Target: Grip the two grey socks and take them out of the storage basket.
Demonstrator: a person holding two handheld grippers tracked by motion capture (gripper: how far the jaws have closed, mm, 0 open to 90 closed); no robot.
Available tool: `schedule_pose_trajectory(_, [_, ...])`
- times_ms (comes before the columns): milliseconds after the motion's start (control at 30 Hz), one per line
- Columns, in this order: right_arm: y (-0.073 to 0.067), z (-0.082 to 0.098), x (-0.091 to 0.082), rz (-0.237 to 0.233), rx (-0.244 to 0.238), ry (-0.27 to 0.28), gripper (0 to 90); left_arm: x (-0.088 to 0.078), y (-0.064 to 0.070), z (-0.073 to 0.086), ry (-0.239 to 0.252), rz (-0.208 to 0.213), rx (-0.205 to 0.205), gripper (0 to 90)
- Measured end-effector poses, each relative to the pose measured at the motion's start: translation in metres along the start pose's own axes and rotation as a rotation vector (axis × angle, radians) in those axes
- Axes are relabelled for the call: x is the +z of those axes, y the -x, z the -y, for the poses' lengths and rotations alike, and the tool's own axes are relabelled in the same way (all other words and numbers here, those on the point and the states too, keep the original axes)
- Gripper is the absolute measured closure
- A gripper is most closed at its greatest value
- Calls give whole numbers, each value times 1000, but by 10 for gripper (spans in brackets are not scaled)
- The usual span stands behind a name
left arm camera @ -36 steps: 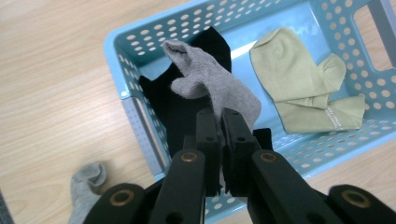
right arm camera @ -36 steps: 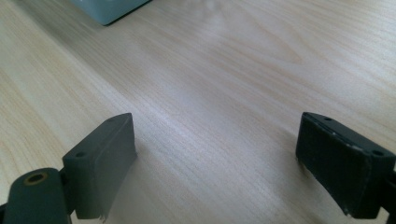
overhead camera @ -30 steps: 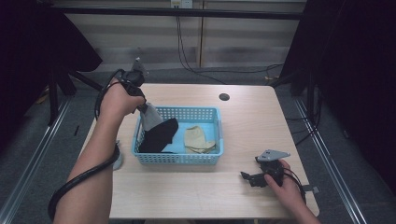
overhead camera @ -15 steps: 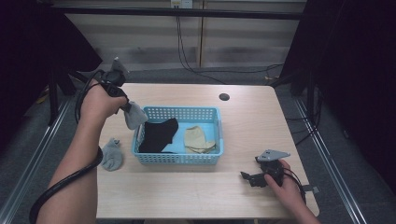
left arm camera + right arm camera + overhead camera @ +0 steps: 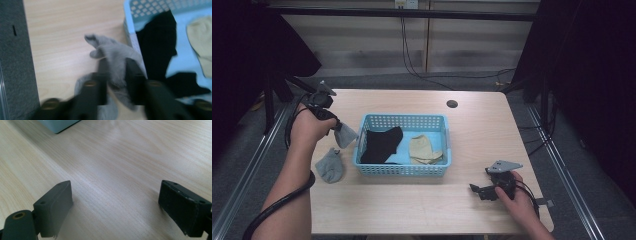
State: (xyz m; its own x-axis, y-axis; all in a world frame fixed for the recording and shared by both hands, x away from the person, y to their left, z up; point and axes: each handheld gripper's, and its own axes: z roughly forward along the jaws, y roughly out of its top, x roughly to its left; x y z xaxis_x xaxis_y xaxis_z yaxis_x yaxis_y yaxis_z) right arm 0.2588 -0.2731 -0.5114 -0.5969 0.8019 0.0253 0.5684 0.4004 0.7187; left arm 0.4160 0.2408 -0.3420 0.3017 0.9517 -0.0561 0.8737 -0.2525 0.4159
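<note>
Grey sock (image 5: 345, 135) hangs clamped between the jaws of the left gripper (image 5: 333, 126), above the table (image 5: 412, 210) just left of the blue basket (image 5: 403, 169). A second grey sock (image 5: 330, 166) lies on the table below it. Basket holds a black sock (image 5: 380, 145) and a beige sock (image 5: 424, 149). Right gripper (image 5: 476, 189) rests on the table near the front right, jaws wide apart, holding nothing

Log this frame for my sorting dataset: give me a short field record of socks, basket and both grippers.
held sock: grey sock, clamped in left gripper, hanging above the table left of the basket
table sock: second grey sock, lying on the table
basket: blue basket holding a black sock and a beige sock
right gripper: open, low over bare wood
</note>
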Motion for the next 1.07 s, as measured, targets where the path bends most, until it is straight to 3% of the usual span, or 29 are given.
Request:
schedule_pose_trajectory(67, [0, 0, 0, 0, 0, 1, 117, 5, -1, 5, 2, 15, -7, 536])
schedule_pose_trajectory(167, [0, 0, 0, 0, 2, 0, 116, 8, -1, 13, 2, 18, -9, 422])
schedule_pose_trajectory(267, [0, 0, 0, 0, 0, 1, 116, 7, 2, 24, -1, 24, 19, 372])
schedule_pose_trajectory(467, [0, 0, 0, -1, 0, -4, 116, 8, 9, 50, -14, 28, 61, 334])
schedule_pose_trajectory(633, [0, 0, 0, -1, -1, -4, 116, 8, 27, 92, 22, 31, 72, 326])
schedule_pose_trajectory(700, [0, 0, 0, 0, -2, -4, 116, 11, 34, 106, 15, 51, 61, 321])
schedule_pose_trajectory(767, [0, 0, 0, 0, -2, -4, 116, 17, 38, 116, -5, 68, 82, 321])
schedule_pose_trajectory(900, [0, 0, 0, 0, -2, -4, 116, 24, 40, 127, 11, 92, 53, 316])
schedule_pose_trajectory(1067, [0, 0, 0, 0, -1, -4, 116, 23, 36, 128, 13, 99, 40, 313])
